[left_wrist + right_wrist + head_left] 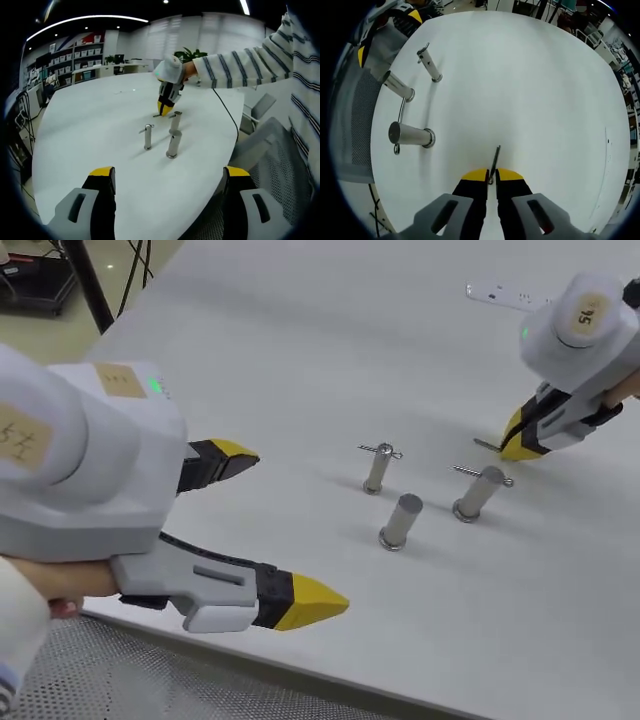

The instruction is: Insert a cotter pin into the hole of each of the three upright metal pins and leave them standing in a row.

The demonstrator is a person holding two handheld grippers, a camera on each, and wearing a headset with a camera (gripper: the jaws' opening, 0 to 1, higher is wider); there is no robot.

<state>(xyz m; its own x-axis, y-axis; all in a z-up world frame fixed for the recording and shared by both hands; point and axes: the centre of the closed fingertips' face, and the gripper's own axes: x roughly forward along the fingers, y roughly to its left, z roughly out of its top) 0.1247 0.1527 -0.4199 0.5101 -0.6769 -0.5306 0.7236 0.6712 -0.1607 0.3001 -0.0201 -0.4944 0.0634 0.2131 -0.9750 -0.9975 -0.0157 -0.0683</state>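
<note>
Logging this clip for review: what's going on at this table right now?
A person holds two yellow-tipped claws over a white table. The right claw is shut on a thin metal cotter pin at the tabletop. Of three upright grey metal pins, two already carry cotter pins through their tops; the third pin is bare. The left claw is open and empty.

Open-plan office-lab: bin shelves (89, 50), potted plant (190, 54), strip lights (85, 19).
</note>
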